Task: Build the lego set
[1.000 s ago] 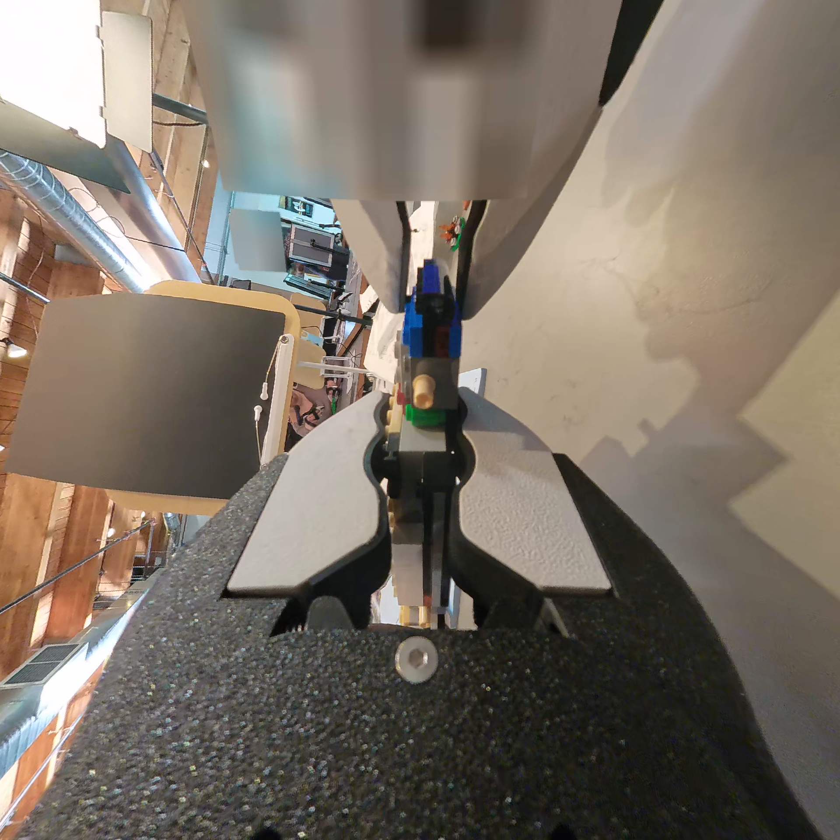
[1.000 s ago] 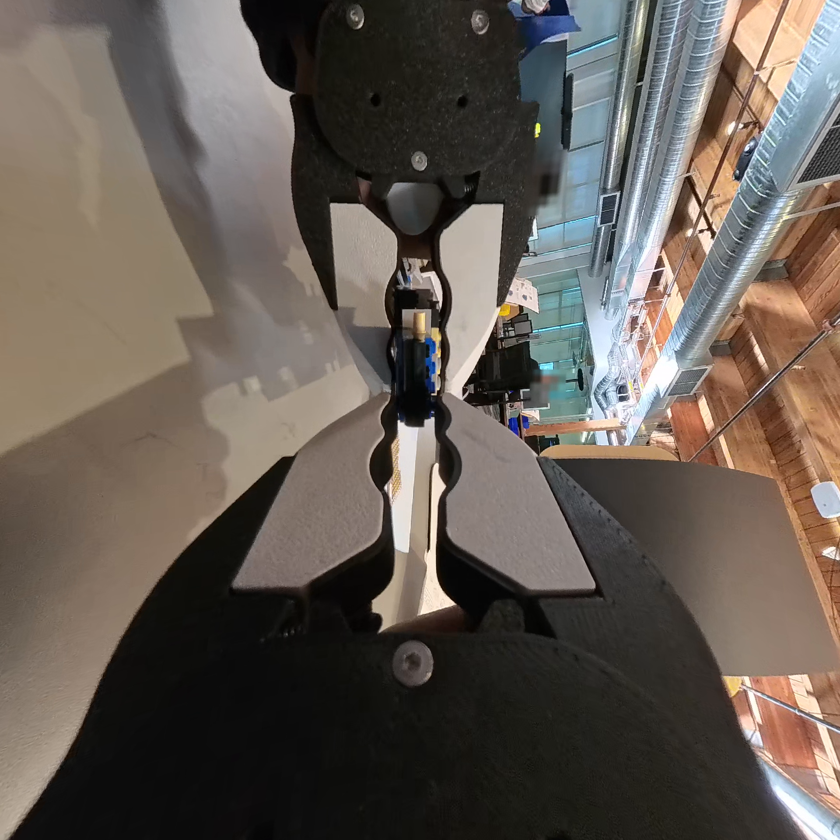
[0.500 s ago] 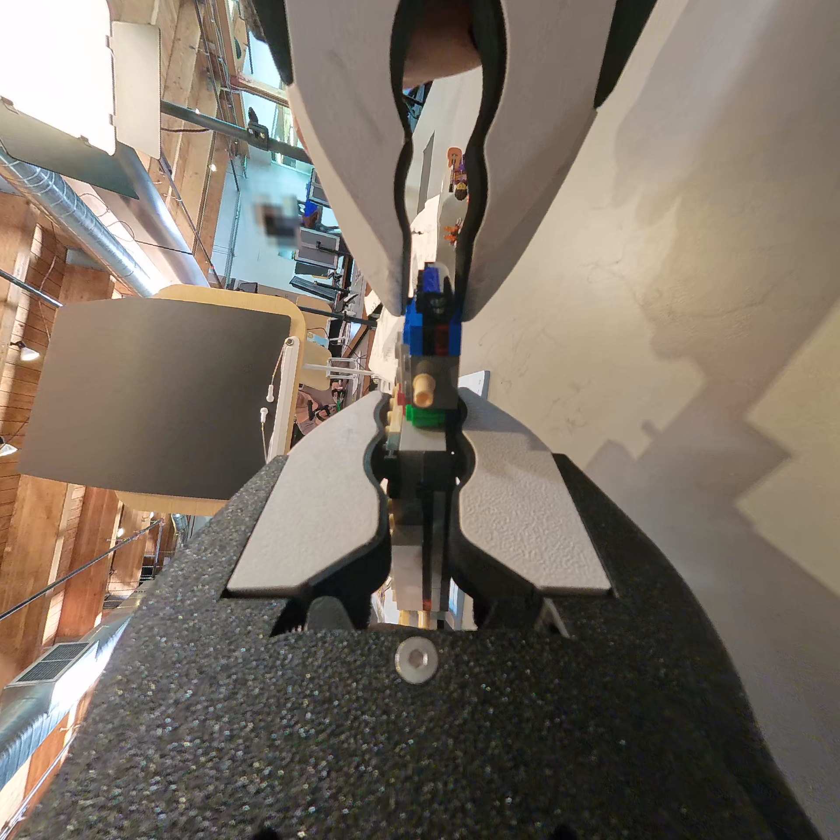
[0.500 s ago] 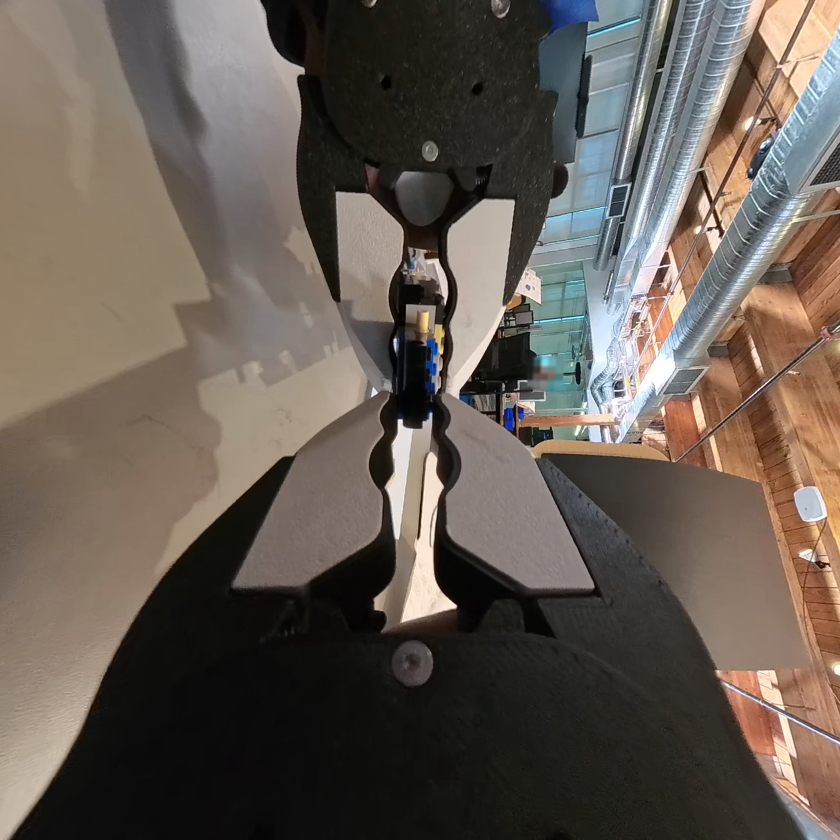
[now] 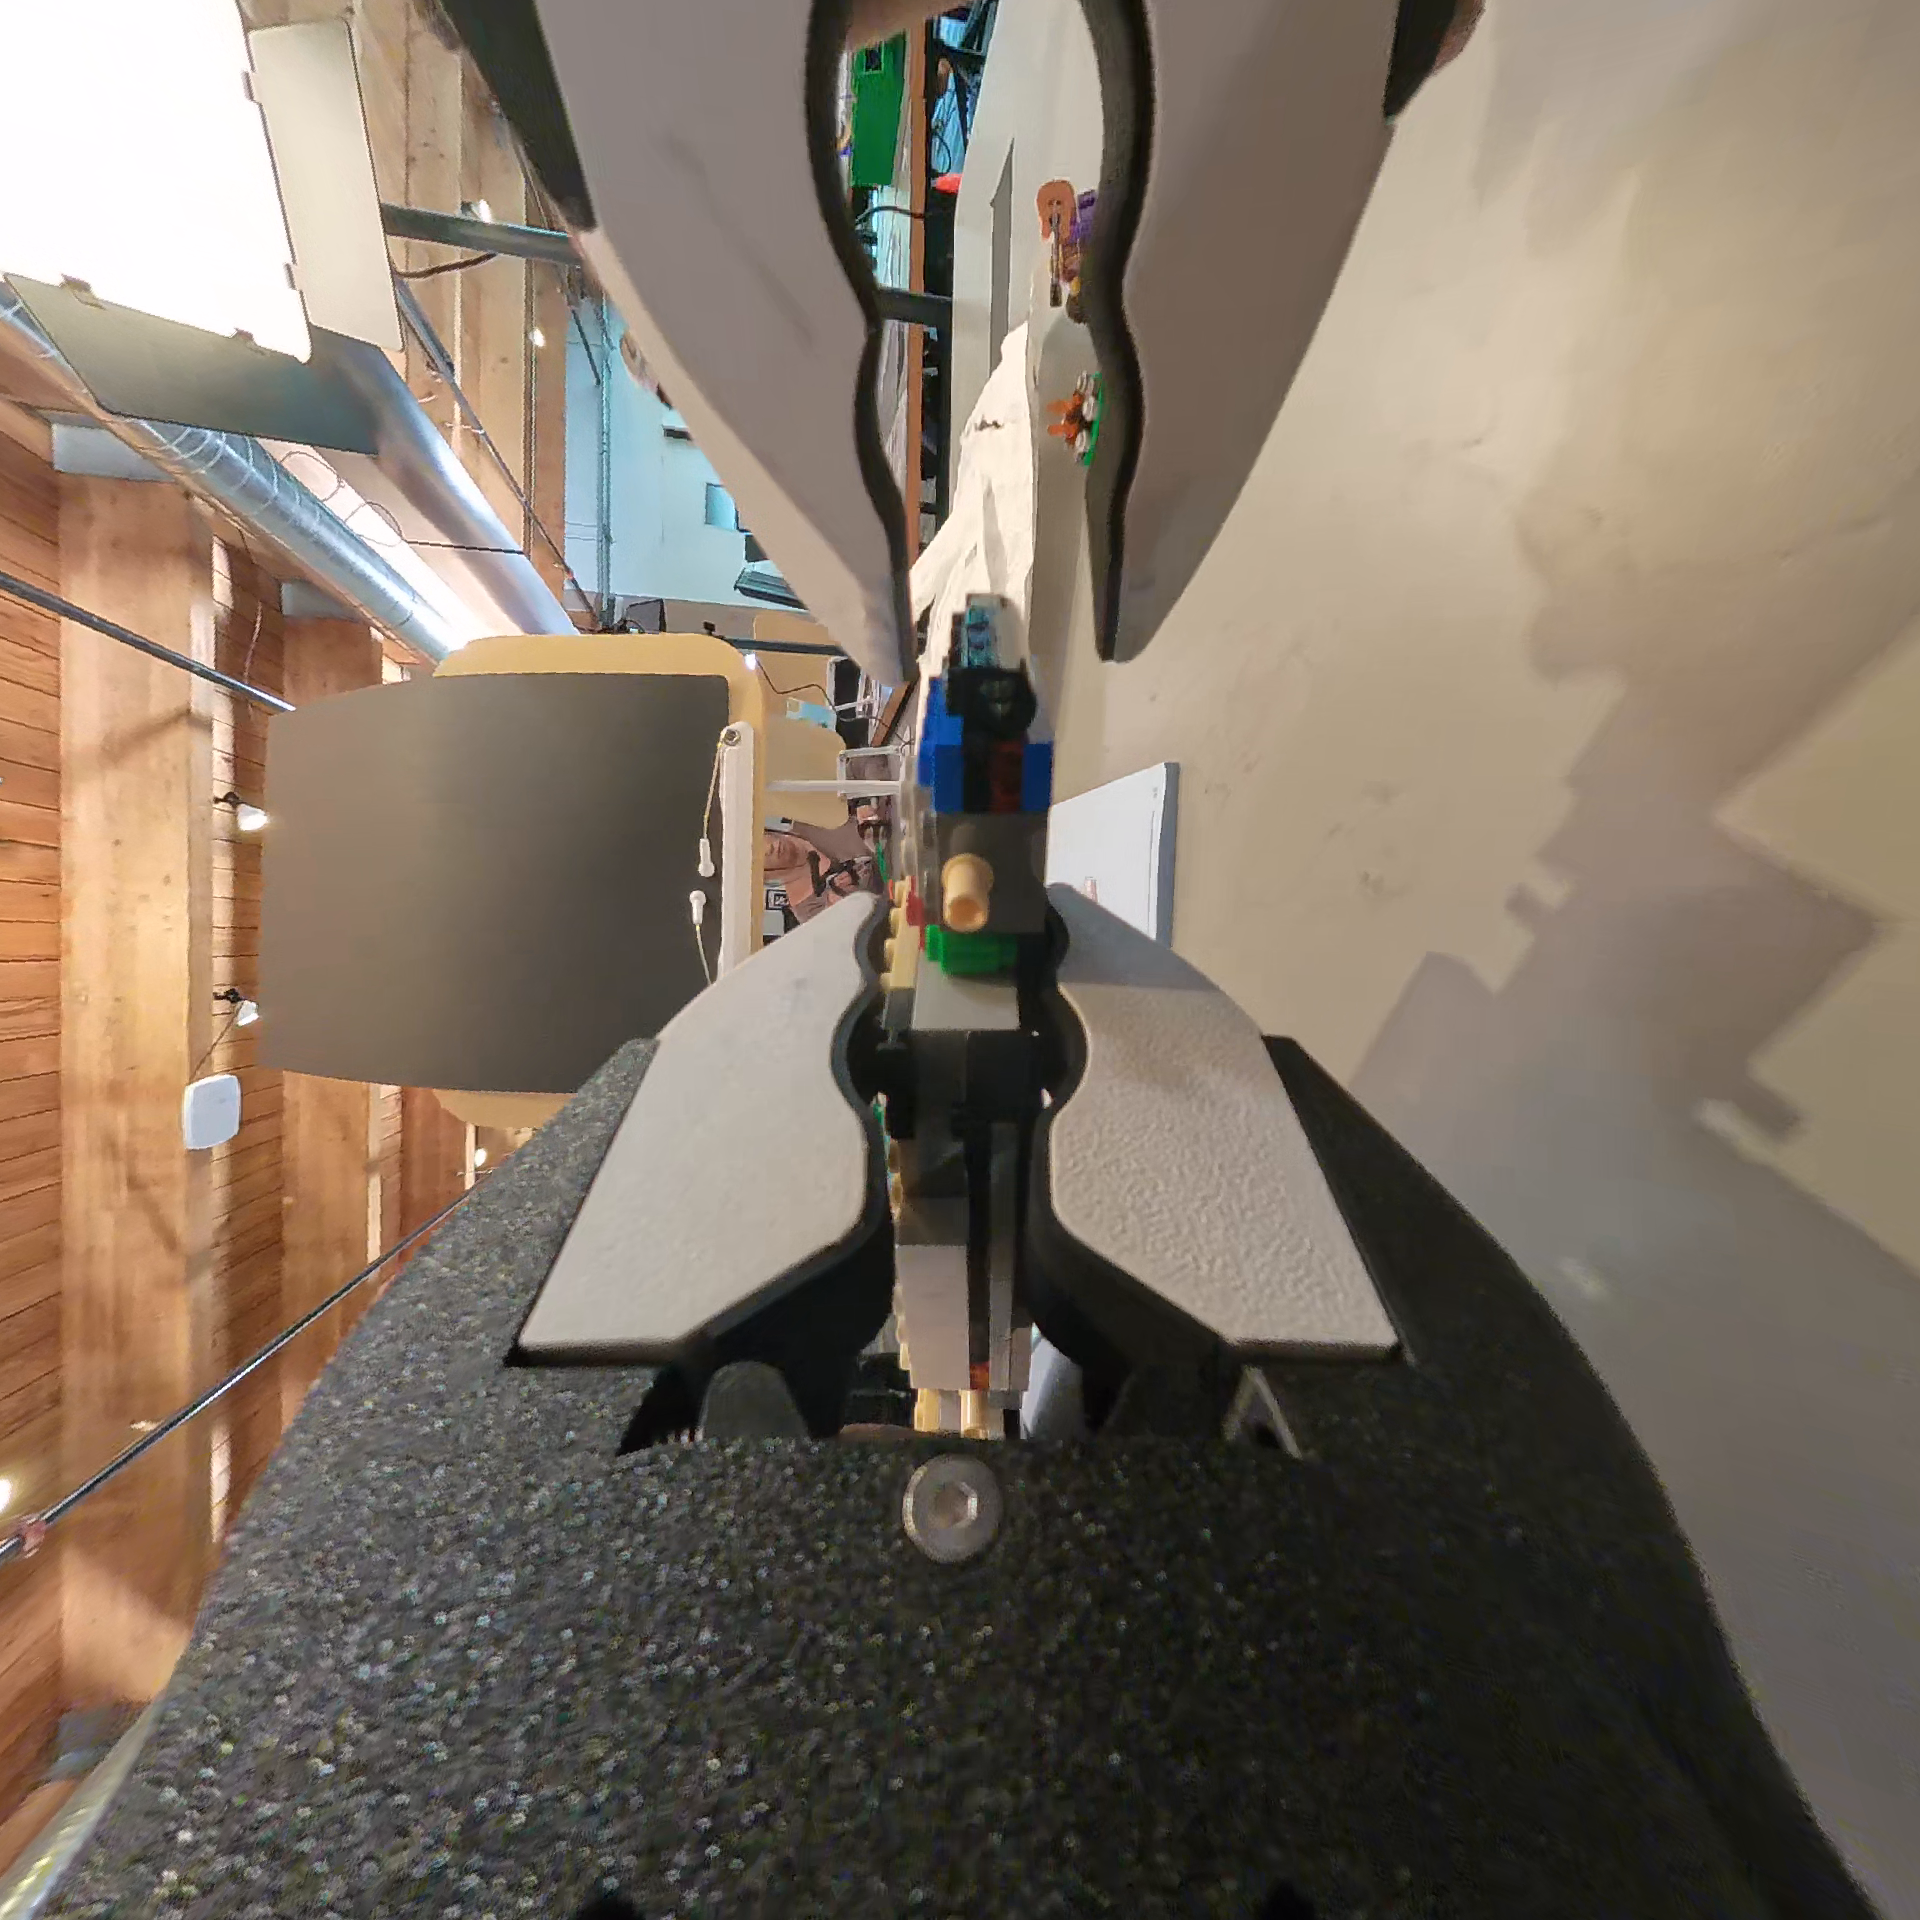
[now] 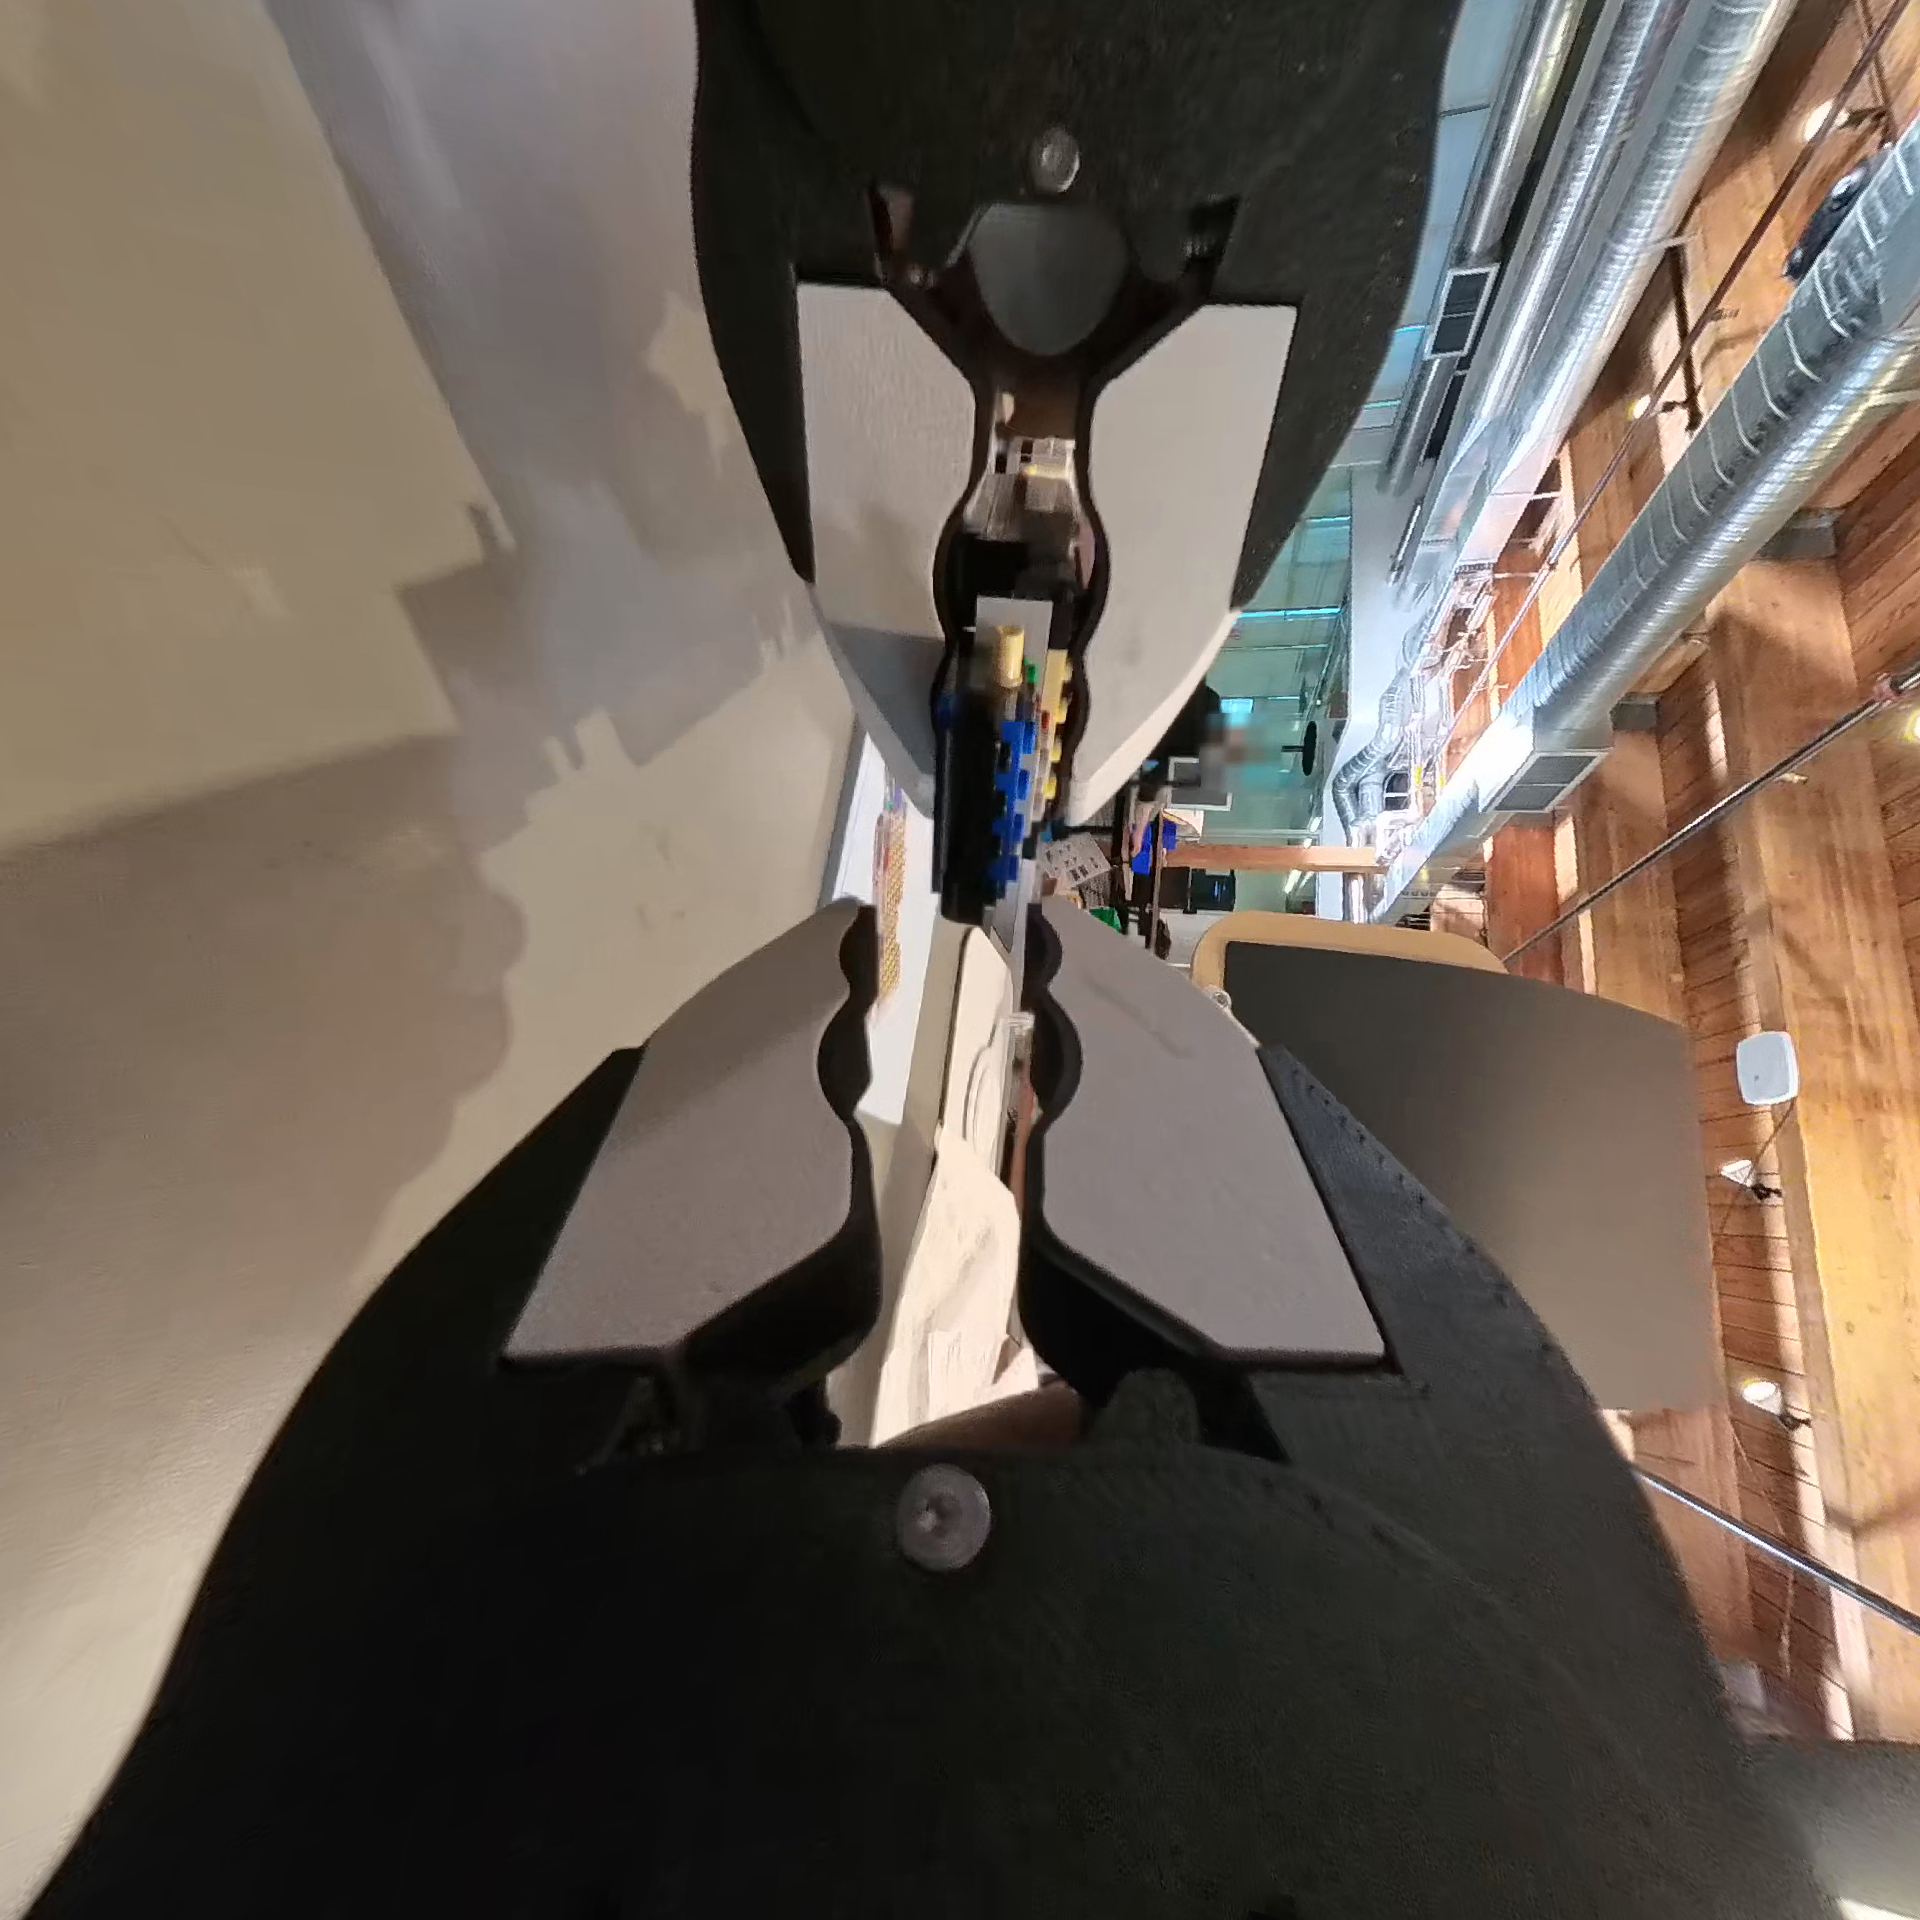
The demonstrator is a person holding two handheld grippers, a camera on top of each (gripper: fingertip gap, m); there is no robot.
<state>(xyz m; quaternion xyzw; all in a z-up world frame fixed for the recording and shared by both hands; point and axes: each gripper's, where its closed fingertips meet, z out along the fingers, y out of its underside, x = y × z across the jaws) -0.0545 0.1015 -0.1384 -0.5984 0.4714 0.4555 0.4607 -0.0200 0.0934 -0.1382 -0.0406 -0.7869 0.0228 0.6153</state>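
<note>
2 hand-held grippers: left [image 5: 966, 935] clamps brick model [image 5: 982, 769], right [image 6: 951, 925] open.

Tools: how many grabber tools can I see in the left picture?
2. The left tool at the bottom grips the brick model; the right tool hangs open at the top.

Two facing close wrist views, brick model [image 5: 982, 821] shared

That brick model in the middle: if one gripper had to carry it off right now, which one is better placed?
Left, I'd judge. The left gripper has its jaws pressed on both sides of the brick model. The right gripper has its jaws spread, apart from the model's tip, so it would need to close first.
</note>
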